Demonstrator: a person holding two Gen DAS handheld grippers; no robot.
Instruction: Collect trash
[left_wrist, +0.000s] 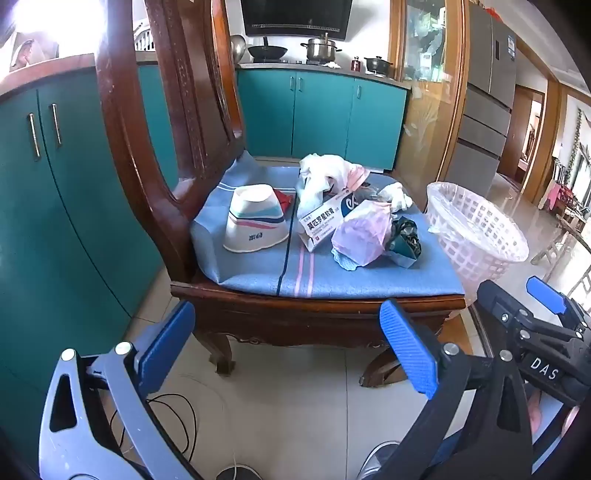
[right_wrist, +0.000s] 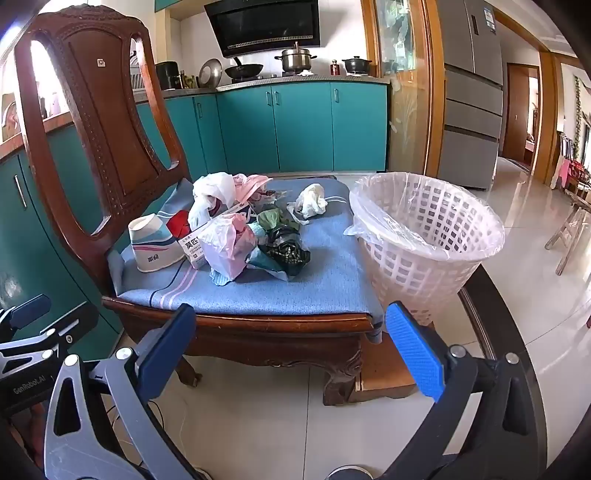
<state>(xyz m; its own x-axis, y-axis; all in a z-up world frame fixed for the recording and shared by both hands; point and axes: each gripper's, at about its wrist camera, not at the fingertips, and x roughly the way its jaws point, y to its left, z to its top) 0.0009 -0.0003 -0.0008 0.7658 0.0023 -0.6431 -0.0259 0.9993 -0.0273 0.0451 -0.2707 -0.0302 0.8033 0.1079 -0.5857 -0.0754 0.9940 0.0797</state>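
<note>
1. Two grippers, both spread wide with nothing between the pads. The left gripper (left_wrist: 288, 347) and the right gripper (right_wrist: 291, 343) hang out in front of the chair's (right_wrist: 258, 328) front rail, low and short of the seat. Neither is touching any trash.

2. The trash is a heap in the middle of the blue cushion (right_wrist: 266, 291): an upside-down paper bowl (right_wrist: 157, 243) on the left, a medicine box (left_wrist: 321, 221) beside it, a pink plastic bag (right_wrist: 229, 247) leaning on the box, a dark crumpled wrapper (right_wrist: 284, 251) just right of the bag, white bags (right_wrist: 214, 192) at the back, and a balled-up tissue (right_wrist: 312, 199) sitting apart toward the back right.

3. The bin (right_wrist: 428, 236), a white lattice basket with a clear liner, stands right against the right side of the cushion. Looks empty so far, though I can't see all the way to the bottom.

4. The bit that matters: everything lies ahead of and above the fingers, and the heap-to-bin line runs left to right across both views. From the right wrist view, the wrapper and the tissue are on the bin's side, so I'd guess the right hand is the nearer one for those, with a short sideways carry to the rim.

5. The bowl is over on the left gripper's side. The box's long axis runs diagonally, front-left to back-right, so I reckon a grab across its short width needs a bit of wrist turn.
</note>
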